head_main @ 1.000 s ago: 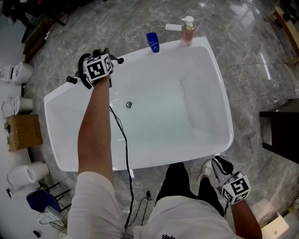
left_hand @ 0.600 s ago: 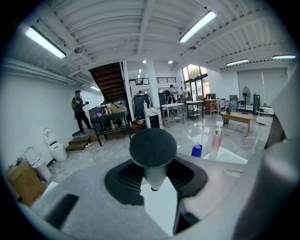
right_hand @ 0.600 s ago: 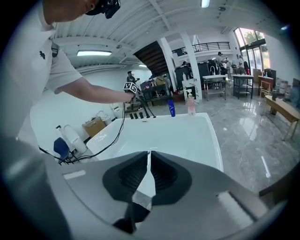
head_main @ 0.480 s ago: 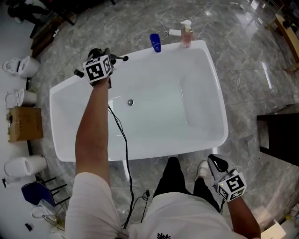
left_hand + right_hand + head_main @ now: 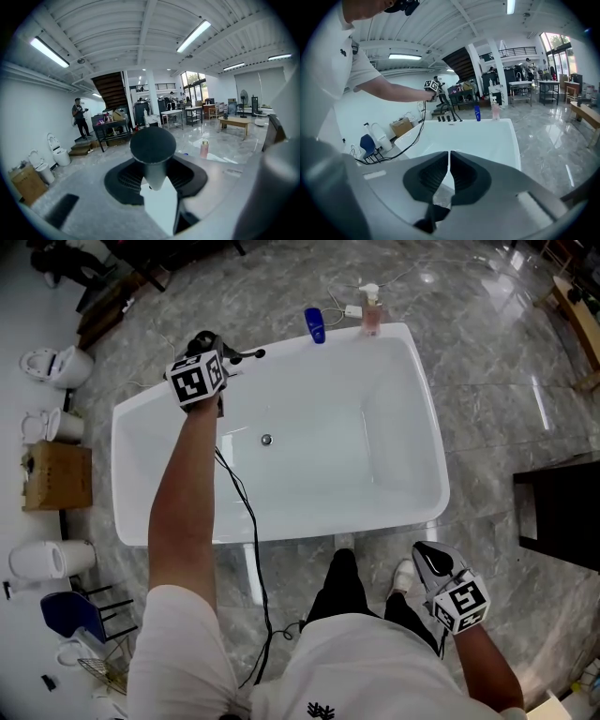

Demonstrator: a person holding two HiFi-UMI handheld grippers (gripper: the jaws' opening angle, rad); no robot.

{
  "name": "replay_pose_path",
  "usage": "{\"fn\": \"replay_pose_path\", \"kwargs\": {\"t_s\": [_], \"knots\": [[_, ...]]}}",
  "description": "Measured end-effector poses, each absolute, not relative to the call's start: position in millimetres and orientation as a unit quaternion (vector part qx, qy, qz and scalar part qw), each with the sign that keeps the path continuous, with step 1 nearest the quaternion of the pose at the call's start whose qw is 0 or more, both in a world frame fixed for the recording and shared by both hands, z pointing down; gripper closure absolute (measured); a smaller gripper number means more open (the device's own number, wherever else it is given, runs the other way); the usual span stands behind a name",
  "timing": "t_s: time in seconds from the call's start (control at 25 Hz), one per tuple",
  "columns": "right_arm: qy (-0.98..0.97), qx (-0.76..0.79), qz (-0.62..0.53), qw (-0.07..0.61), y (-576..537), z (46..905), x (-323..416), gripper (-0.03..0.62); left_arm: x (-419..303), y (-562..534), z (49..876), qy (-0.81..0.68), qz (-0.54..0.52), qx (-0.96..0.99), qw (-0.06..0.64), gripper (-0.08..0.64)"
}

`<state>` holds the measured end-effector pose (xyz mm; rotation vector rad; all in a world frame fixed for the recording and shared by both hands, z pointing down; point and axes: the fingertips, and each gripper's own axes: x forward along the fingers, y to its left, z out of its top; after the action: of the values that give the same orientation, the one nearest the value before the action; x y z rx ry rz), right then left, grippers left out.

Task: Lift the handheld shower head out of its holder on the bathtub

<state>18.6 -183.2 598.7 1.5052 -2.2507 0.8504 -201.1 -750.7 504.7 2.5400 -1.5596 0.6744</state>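
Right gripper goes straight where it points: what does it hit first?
Probably the bathtub: the right gripper, its fingers just closed further with nothing between them, aims at its near end. Depth unclear.

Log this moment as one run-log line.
left gripper: shut on shower head, above bathtub rim | right gripper: jaws just closing, nothing between

This is a big open hall, part showroom and part workshop, not a home bathroom. A freestanding white bathtub [image 5: 309, 531] stands alone on a polished grey marble floor [image 5: 497, 381]. Loose toilets [image 5: 52, 365] and a cardboard box [image 5: 56, 477] line the wall. Beyond are a staircase [image 5: 112, 89] and strip lights [image 5: 49, 51] on a ribbed ceiling [image 5: 140, 28].
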Motion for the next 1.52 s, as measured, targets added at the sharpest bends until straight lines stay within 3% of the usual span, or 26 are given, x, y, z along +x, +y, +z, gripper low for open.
{"fn": "replay_pose_path", "kwargs": {"t_s": [1.52], "knots": [[-0.843,0.47,0.223,0.137,-119,540,56,0.581,-210,-504,378,-0.513,0.173,0.84,0.006,0.426]]}}
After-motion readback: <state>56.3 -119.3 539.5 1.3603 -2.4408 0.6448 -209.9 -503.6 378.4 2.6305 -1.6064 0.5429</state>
